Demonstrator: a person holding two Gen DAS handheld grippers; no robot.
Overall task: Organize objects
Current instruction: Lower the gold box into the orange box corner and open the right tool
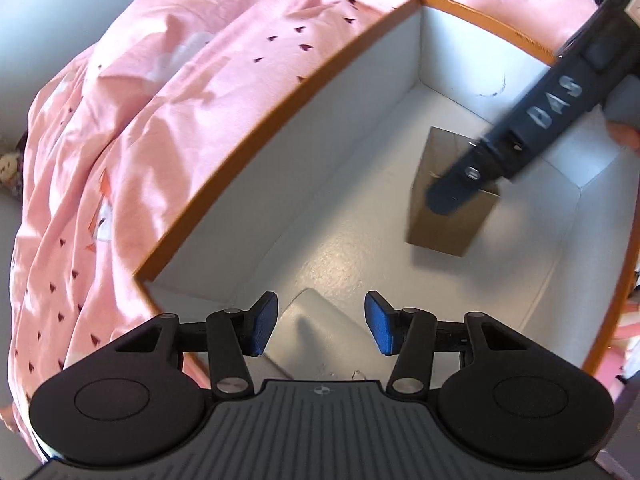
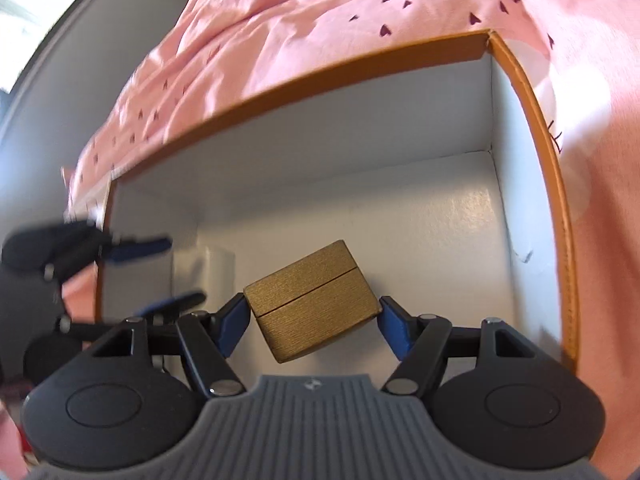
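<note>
A large open box with an orange rim (image 1: pixel 248 148) and white inside lies on a pink sheet; it also shows in the right wrist view (image 2: pixel 320 80). My right gripper (image 2: pixel 312 320) holds a small gold box (image 2: pixel 312 300) between its blue pads, low inside the large box. In the left wrist view the gold box (image 1: pixel 444 224) stands on the white floor with the right gripper's finger (image 1: pixel 452 196) against it. My left gripper (image 1: pixel 322 328) is open and empty above a white object (image 1: pixel 320 328) at the box's near end. The left gripper (image 2: pixel 152 272) shows blurred in the right wrist view.
The pink sheet with small dark marks (image 1: pixel 140 120) surrounds the box on the bed. A grey wall (image 2: pixel 60 92) and a bright window (image 2: pixel 36 12) lie beyond the bed. A small patterned object (image 1: pixel 10 168) sits at the far left.
</note>
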